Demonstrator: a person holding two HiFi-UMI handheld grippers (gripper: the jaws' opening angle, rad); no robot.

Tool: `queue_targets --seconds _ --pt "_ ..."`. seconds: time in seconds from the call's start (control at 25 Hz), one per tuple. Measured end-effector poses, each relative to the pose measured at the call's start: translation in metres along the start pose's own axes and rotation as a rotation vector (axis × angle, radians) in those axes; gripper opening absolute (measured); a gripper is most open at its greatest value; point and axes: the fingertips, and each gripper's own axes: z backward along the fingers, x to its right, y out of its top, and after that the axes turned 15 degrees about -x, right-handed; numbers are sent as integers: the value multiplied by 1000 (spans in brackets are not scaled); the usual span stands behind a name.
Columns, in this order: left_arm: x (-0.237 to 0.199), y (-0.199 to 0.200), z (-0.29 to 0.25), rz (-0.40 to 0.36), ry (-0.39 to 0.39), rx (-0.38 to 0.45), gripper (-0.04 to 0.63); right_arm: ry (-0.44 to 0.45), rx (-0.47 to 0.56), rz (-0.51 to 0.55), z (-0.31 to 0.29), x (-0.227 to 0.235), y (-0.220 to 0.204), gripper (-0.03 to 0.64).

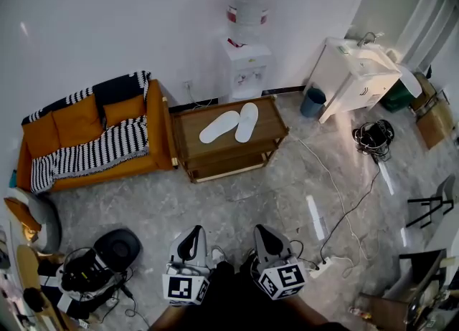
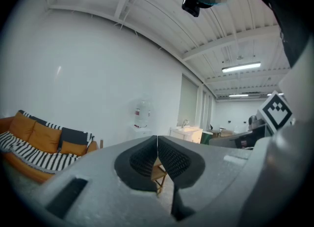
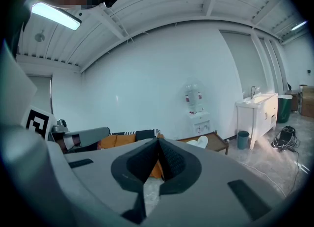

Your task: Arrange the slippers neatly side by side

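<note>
Two white slippers lie on a low wooden table (image 1: 265,138) by the far wall. The left slipper (image 1: 219,127) is angled, its toe near the right slipper (image 1: 247,122), which lies almost straight. In the right gripper view the slippers (image 3: 198,142) show small on the table. My left gripper (image 1: 192,232) and right gripper (image 1: 263,234) are both at the bottom of the head view, far from the table, jaws shut with nothing in them. Both point toward the table. In the left gripper view the shut tips (image 2: 157,137) hide most of the table.
An orange sofa (image 1: 93,140) with striped throws stands left of the table. A water dispenser (image 1: 247,64) is behind it, a white sink cabinet (image 1: 358,79) and a blue bin (image 1: 313,102) to the right. Cables (image 1: 337,200) cross the marble floor; black gear (image 1: 93,269) sits lower left.
</note>
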Motion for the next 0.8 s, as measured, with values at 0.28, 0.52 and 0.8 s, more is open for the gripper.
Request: queue_targets --seconds 0.28,0.52,0.8 --pt "-29 -10 3 21 -1 -18 18 -15 -21 -15 -17 -16 -6 12" --pt "-44 -6 -8 23 6 -16 17 -11 -20 -9 -37 -18 2 12" --pt "-55 0 -34 30 23 -27 18 -10 -12 -16 -63 0 18 12"
